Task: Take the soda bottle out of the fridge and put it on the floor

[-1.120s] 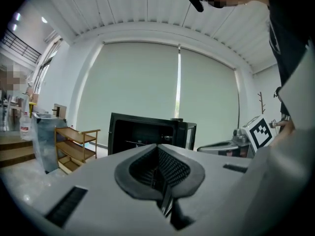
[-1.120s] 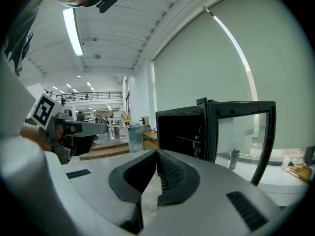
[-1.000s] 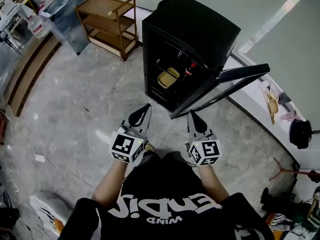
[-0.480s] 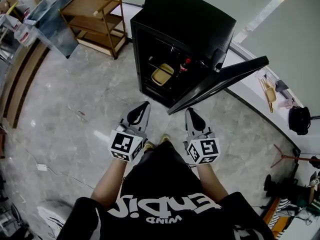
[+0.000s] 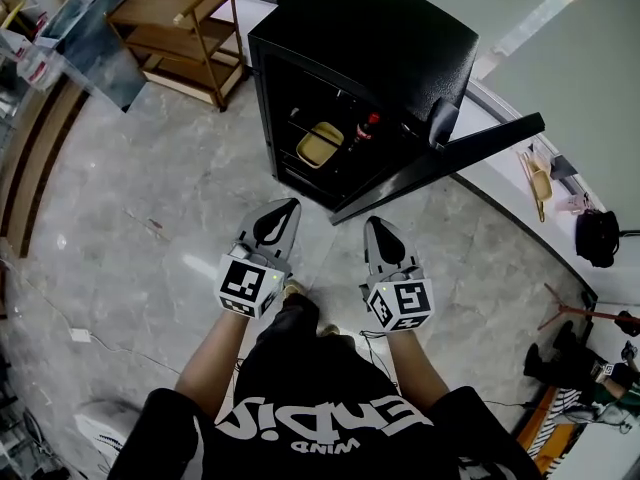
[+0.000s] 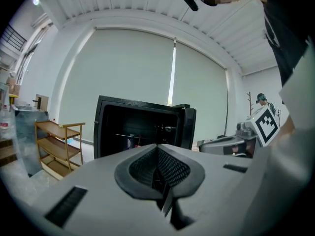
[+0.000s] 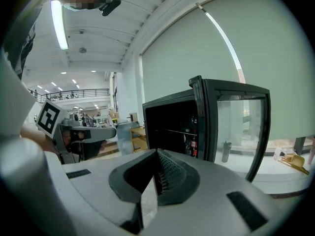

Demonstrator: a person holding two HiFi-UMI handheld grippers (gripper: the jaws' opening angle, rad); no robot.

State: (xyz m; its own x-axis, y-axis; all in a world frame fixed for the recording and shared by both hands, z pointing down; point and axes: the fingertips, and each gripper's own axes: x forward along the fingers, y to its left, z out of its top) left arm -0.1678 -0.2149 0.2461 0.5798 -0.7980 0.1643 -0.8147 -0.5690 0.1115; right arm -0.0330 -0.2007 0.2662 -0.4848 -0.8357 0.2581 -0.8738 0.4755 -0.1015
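Observation:
The soda bottle (image 5: 366,130), dark with a red cap and label, stands on a shelf inside the black fridge (image 5: 400,38), whose glass door (image 5: 440,163) hangs open to the right. It also shows as a small red-labelled shape (image 7: 194,145) in the right gripper view. My left gripper (image 5: 281,213) and right gripper (image 5: 378,230) are held side by side over the floor in front of the fridge, well short of it. Both are shut with nothing between the jaws. In the left gripper view the fridge (image 6: 142,127) stands ahead past the shut gripper (image 6: 158,149).
A tan container (image 5: 320,145) sits on the fridge shelf beside the bottle. A wooden shelf cart (image 5: 180,38) stands to the fridge's left. A cable and plug (image 5: 80,333) lie on the marble floor at left. A white ledge (image 5: 530,218) runs along the right.
The person has stepped closer to the fridge and both grippers have moved slightly forward. Both grippers stay shut and empty.

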